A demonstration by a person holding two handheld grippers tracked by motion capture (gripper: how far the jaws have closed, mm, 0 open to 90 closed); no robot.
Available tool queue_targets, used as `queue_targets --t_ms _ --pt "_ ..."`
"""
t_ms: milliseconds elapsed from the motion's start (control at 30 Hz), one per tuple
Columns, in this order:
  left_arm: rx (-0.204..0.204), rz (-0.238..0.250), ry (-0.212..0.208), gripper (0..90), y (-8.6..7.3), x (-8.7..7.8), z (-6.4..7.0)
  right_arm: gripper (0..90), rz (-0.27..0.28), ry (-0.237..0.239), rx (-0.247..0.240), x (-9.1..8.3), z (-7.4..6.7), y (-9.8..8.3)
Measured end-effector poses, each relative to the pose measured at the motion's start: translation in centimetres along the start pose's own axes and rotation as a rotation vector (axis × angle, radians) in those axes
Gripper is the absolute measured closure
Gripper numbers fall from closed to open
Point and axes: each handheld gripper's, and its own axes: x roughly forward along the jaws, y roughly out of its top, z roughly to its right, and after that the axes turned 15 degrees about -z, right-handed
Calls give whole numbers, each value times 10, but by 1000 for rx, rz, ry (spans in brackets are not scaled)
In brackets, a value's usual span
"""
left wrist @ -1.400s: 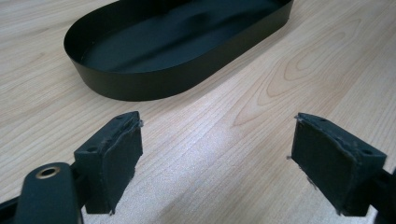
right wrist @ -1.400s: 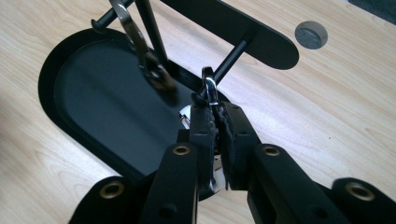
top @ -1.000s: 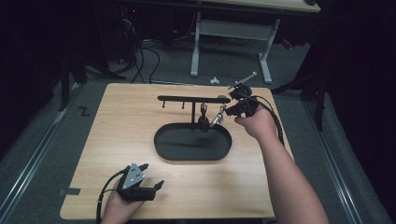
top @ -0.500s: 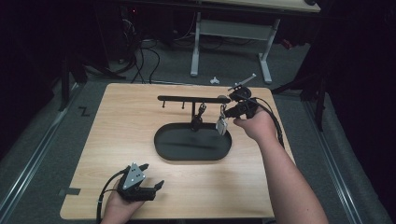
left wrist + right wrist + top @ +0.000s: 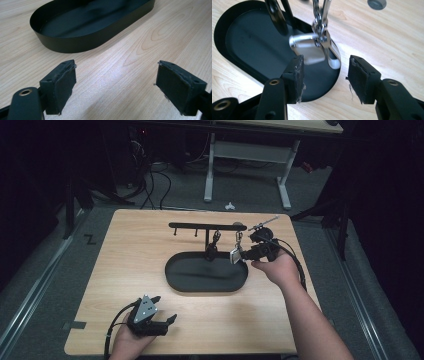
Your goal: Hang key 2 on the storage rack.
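Left claw (image 5: 161,320) rests at the near edge of the surface (image 5: 125,270), toward the near left corner, carried in the person's left hand (image 5: 131,340). Its jaws stand wide apart with nothing between them. In the left gripper view the two pads (image 5: 62,82) hang just above bare wood, and the near wall of the black oval tray (image 5: 82,42) lies beyond them, apart from the claw.

Centre of the surface: the tray (image 5: 172,277) sits with its long side parallel to the near edge. A black rack (image 5: 200,226) with a horizontal bar stands at the tray's far rim. A dark key fob (image 5: 214,245) hangs from the bar above the tray's far side.

Right of centre: a silver key ring with a flat silver tag (image 5: 236,254) hangs from the bar's right end, over the tray's right end. The right claw (image 5: 240,256), held in the right hand (image 5: 275,267), is level with that tag. Its jaws have just been opening and now stand well apart. In the right gripper view the tag (image 5: 308,50) and its clasp (image 5: 322,27) hang just beyond the pads (image 5: 295,75), not pressed by either one. Whether the left pad grazes the tag cannot be told.

A small grey disc (image 5: 377,3) lies on the wood beyond the tray, toward the far right corner.
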Motion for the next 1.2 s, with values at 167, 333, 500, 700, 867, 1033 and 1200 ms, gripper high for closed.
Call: queue_targets --t_ms 167,333,500,700,867,1033,1200 --pt "4 -6 0 166 0 0 0 452 10 16 8 6 0 -12" --pt "5 -9 1 166 0 1 0 425 22 9 -3 17 -3 -33" --pt "10 -14 0 166 0 2 1 415 37 24 9 25 -4 -49" --pt "15 -20 0 166 1 4 2 404 75 31 33 35 -5 -76" --pt "17 -18 0 166 1 3 4 388 132 39 53 43 -5 -108" --pt "20 -22 -1 166 2 4 4 383 184 41 60 54 -6 -139" --pt "16 -23 5 166 1 3 5 378 240 22 56 63 -11 -171"
